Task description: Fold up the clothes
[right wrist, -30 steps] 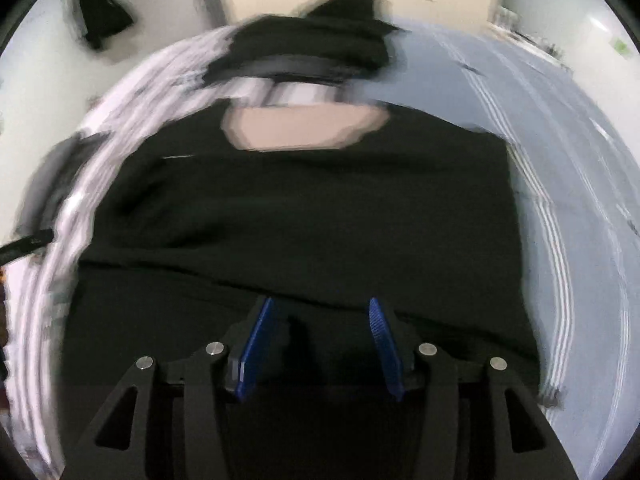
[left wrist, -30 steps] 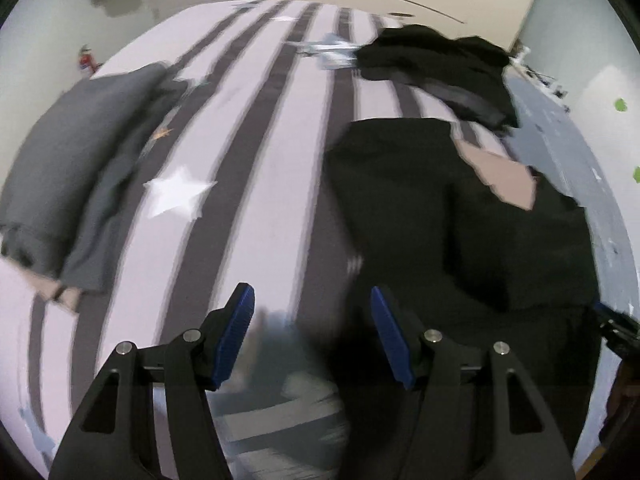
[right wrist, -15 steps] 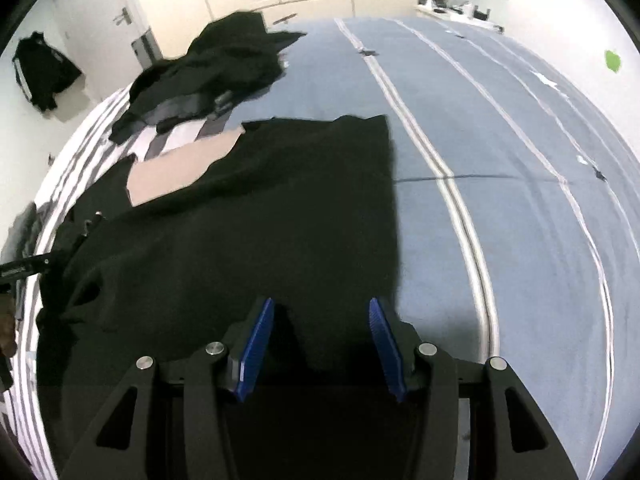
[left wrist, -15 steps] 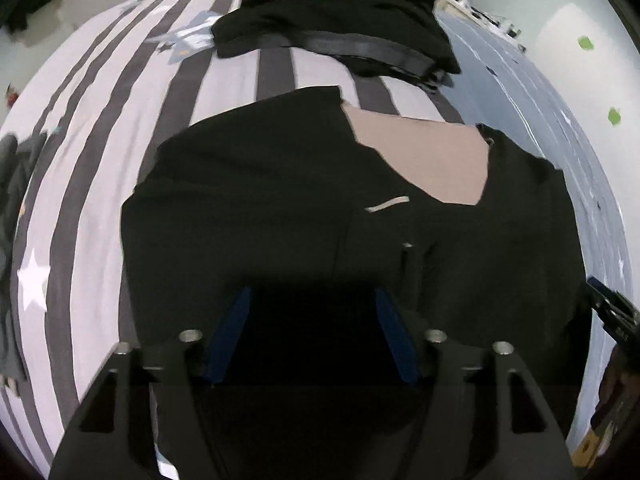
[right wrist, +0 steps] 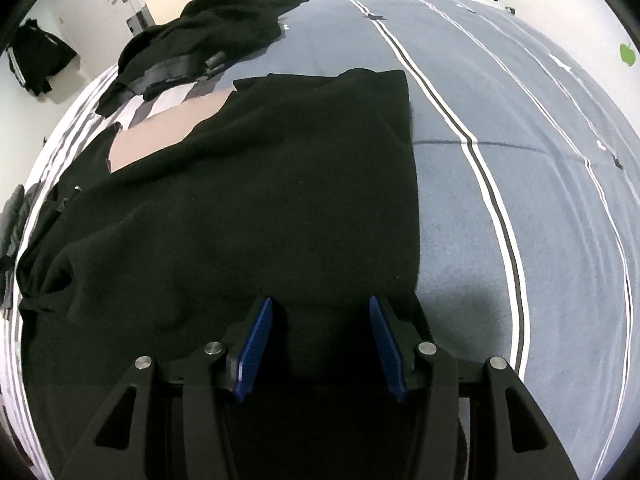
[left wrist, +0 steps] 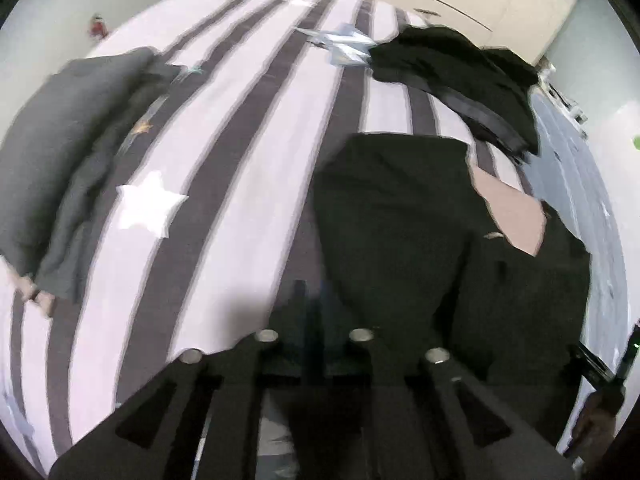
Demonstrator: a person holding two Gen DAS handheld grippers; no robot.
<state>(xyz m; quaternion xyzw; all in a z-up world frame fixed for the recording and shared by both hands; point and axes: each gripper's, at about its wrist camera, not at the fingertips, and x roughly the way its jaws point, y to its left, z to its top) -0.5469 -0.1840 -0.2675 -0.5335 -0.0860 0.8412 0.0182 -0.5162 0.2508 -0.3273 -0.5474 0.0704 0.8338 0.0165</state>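
Nearest the right wrist camera, the right gripper (right wrist: 320,344) stands moderately wide, its blue pads (right wrist: 256,344) straddling the near hem of the black fleece garment (right wrist: 248,216) without visibly pressing on it. That garment lies spread on the bed (right wrist: 540,200), partly on blue bedding with thin white stripes, partly on the lilac and dark-striped sheet (left wrist: 248,168) to its left, with a pinkish-beige panel (right wrist: 168,136) showing at its far left. In the blurred left wrist view, the left gripper (left wrist: 314,312) is narrow and opening slightly at the garment's near left edge; whether cloth sits between its jaws I cannot tell. Further left lies a grey folded garment (left wrist: 60,160), and at the far end a heap of black clothes (right wrist: 200,40).

My worry: if only one corner gets a true grip, the fold would drag askew and bunch the fleece. The dark, thick hem makes a shallow pinch likely to slip.
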